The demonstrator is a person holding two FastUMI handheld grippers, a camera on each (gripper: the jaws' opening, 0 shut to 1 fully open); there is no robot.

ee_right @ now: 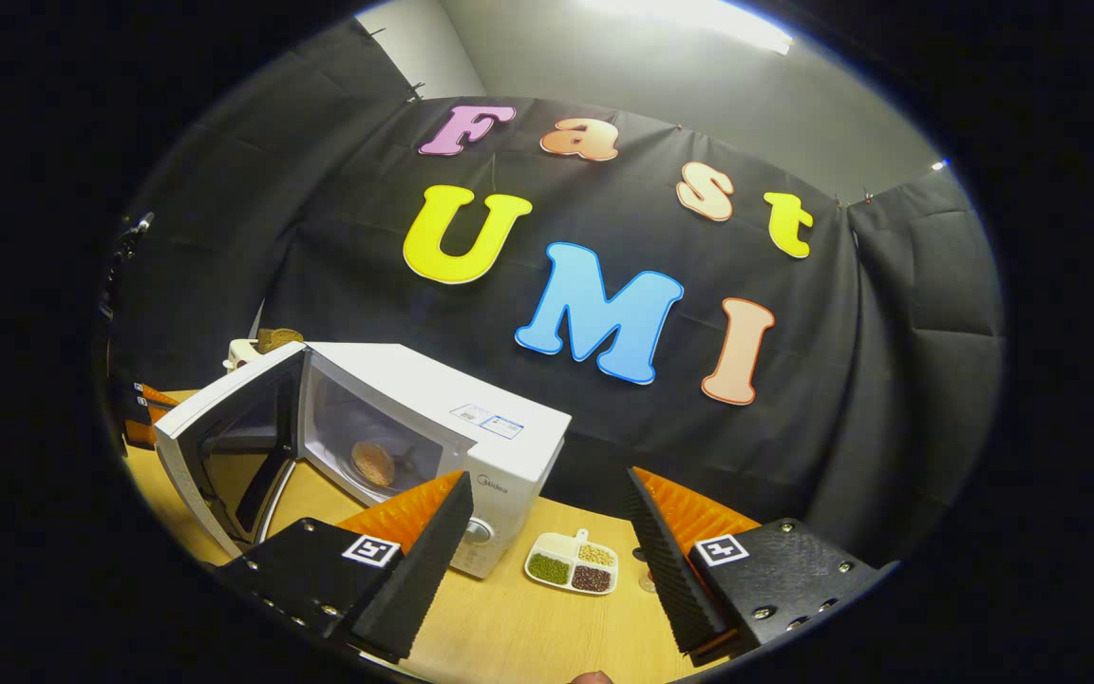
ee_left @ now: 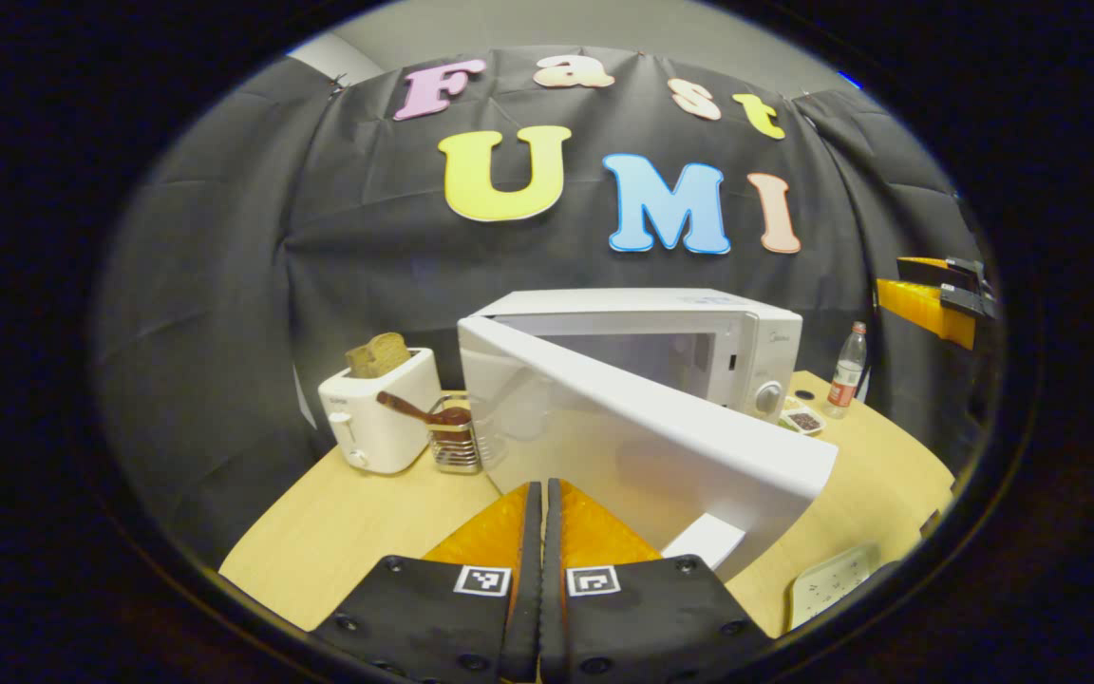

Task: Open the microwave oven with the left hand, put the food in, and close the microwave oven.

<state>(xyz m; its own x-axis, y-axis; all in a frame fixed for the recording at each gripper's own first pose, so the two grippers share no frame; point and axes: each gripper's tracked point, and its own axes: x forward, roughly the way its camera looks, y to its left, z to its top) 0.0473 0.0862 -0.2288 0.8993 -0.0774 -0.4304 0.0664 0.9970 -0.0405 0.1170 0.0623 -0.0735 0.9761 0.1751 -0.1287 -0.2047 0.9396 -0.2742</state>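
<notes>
I am seeing the desk (ee_left: 357,532) carrying the microwave oven (ee_left: 699,351), whose door (ee_left: 642,437) is swinging half open toward me. Inside the microwave oven the food (ee_right: 373,463), a round bun, is lying on the cavity floor. Left of the microwave oven the toaster (ee_left: 381,413) is standing with bread in its slot. Right of it a small sectioned dish (ee_right: 573,564) is sitting. My left hand-held gripper (ee_left: 542,541) is clenched on nothing just before the door; my right hand-held gripper (ee_right: 547,532) is hanging released.
</notes>
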